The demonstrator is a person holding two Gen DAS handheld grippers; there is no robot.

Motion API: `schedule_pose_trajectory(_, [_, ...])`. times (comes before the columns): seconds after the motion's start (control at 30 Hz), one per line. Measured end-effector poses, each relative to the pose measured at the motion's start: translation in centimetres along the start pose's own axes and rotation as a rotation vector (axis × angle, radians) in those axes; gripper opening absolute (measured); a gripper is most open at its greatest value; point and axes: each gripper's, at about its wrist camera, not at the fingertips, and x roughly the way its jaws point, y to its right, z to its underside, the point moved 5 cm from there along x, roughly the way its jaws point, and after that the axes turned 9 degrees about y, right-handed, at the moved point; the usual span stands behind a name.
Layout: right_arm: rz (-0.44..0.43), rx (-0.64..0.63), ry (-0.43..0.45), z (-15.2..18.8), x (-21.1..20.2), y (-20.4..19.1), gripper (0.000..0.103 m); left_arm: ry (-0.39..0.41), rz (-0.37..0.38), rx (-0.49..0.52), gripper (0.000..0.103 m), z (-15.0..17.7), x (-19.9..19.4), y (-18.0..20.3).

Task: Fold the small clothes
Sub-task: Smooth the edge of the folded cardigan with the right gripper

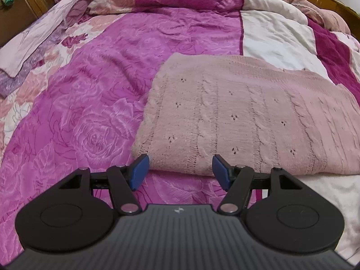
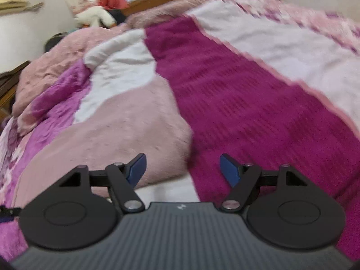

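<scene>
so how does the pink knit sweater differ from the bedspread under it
The pink knit sweater is one pale dusty pink all over; the bedspread is patchwork in magenta, white and pale pink. The sweater has cable ribs and small eyelet holes; the bedspread shows embossed roses. The sweater lies folded into a compact rectangle with smooth edges; the bedspread is spread wide and rumpled. Both are soft pink-toned fabrics.

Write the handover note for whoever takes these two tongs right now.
Left tongs: open, empty, at the near edge of the pink knit sweater.
Right tongs: open, empty, over the sweater's right end; that view is blurred.
Sweater lies folded into a flat rectangle on the floral quilt.
Done: this piece looks folded.
Left: check the edges; no other small garment shows in either view.
</scene>
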Motion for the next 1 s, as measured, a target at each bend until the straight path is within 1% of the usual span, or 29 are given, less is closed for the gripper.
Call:
schedule_pose_trajectory(0.07, [-0.020,0.043,-0.014,0.3,0.6,0.4,0.074,-0.007,-0.002,-0.009,0.069,0.1,0.0,-0.2])
schedule_pose_trajectory(0.2, [-0.069,0.109,-0.009,0.3,1.8,0.5,0.074,-0.012,-0.009,-0.013,0.069,0.1,0.0,-0.4])
schedule_pose_trajectory(0.37, [-0.159,0.263,-0.003,0.3,2.6,0.5,0.074,-0.012,-0.010,-0.018,0.069,0.1,0.0,-0.5])
schedule_pose_trajectory(0.63, [-0.195,0.365,0.054,0.1,4.1,-0.2,0.073,-0.025,-0.030,-0.012,0.069,0.3,0.3,-0.7])
schedule_pose_trajectory(0.7, [-0.205,0.390,0.072,0.0,4.3,-0.2,0.070,-0.029,-0.032,-0.011,0.069,0.4,0.3,-0.8])
schedule_pose_trajectory(0.83, [-0.197,0.393,0.080,0.1,4.5,0.1,0.064,-0.036,-0.034,-0.008,0.070,0.4,0.5,-0.8])
schedule_pose_trajectory(0.97, [-0.171,0.342,0.077,0.1,4.7,-0.1,0.057,-0.036,-0.031,-0.010,0.070,0.5,0.5,-0.8])
schedule_pose_trajectory(1.0, [-0.162,0.327,0.078,0.1,4.8,-0.3,0.057,-0.036,-0.031,-0.010,0.070,0.5,0.5,-0.8])
